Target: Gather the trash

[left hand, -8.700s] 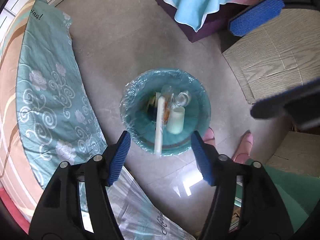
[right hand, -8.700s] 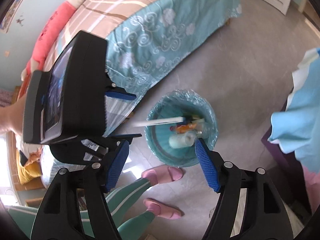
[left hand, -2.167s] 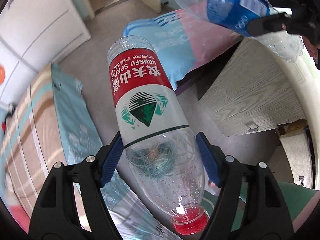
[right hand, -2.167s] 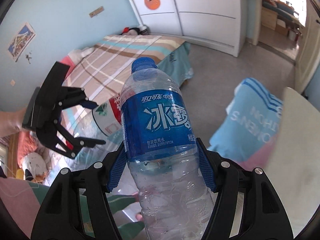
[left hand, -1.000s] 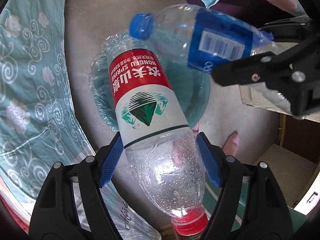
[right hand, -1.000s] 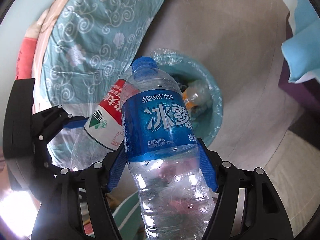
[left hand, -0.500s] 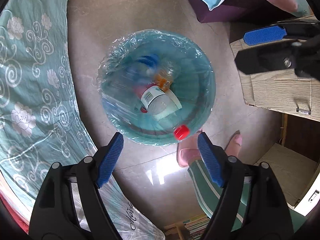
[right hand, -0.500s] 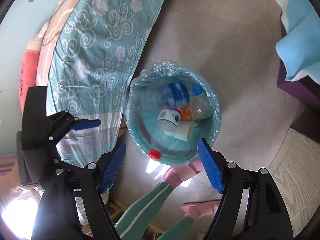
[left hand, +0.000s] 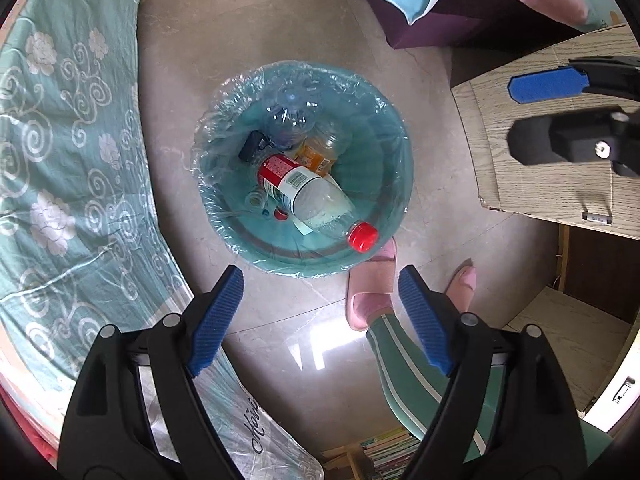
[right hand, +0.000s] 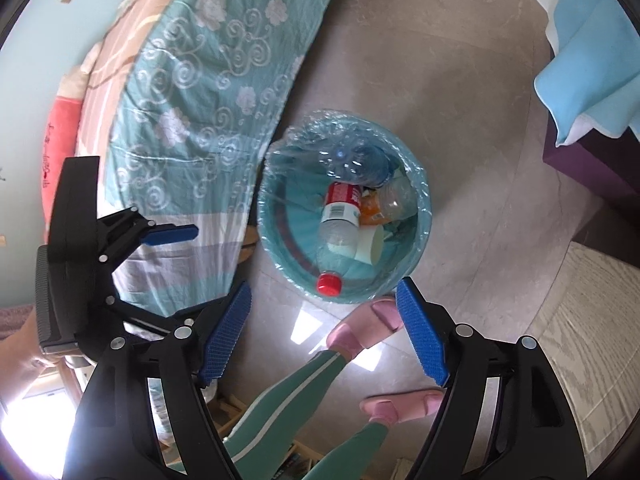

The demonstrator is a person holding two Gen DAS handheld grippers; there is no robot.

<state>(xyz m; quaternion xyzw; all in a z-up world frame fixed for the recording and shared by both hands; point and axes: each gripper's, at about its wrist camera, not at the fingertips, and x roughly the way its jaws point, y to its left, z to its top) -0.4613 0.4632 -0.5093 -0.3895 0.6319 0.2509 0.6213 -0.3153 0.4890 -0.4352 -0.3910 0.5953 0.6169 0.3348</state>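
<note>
Below the left gripper, bottles in bin; jaws opening.

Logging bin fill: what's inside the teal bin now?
Inside the teal bin: red-capped bottle on top, blue-label bottle, orange bottle, white cup. Whatever lies under these is hidden.

Left gripper: black plastic frame, silver screw heads, blue ribbed pads on the jaws. Right gripper: same build. Person wears green trousers with white side stripe and pink slippers.
</note>
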